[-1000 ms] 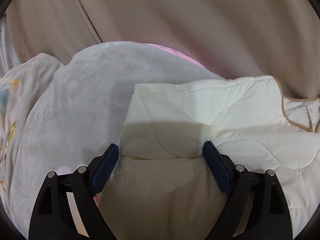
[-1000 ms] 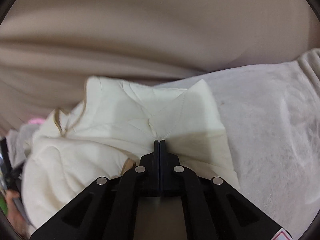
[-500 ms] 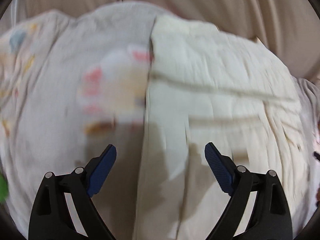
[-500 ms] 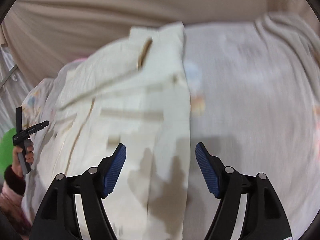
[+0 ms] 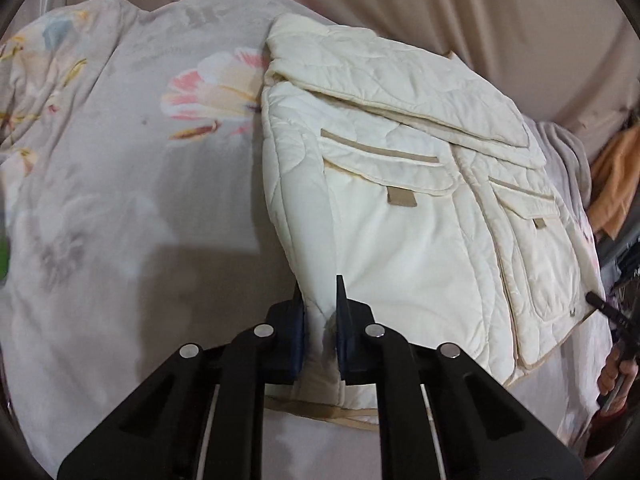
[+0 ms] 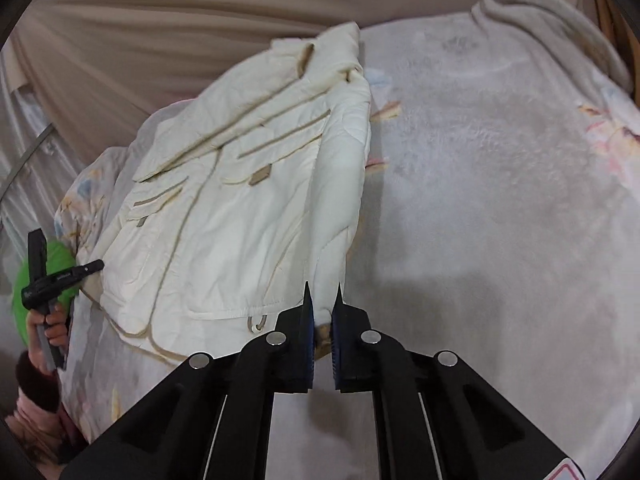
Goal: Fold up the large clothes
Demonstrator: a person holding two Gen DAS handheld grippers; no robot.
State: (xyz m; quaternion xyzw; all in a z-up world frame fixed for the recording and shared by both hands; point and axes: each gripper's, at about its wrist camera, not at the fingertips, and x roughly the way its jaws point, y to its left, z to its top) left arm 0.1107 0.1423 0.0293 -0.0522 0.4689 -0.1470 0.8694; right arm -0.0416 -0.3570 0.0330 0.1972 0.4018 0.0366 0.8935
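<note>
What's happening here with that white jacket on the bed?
A person is folding a cream quilted jacket on a floral blanket, using a hand-held gripper in each hand. The left gripper and the right gripper have both just closed, each pinching the jacket's near hem at one corner. The jacket lies partly folded.

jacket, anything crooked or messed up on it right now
Nothing stands out. The jacket lies flat on the bedspread, pocket flaps down, each gripper having just closed on a bottom corner.
</note>
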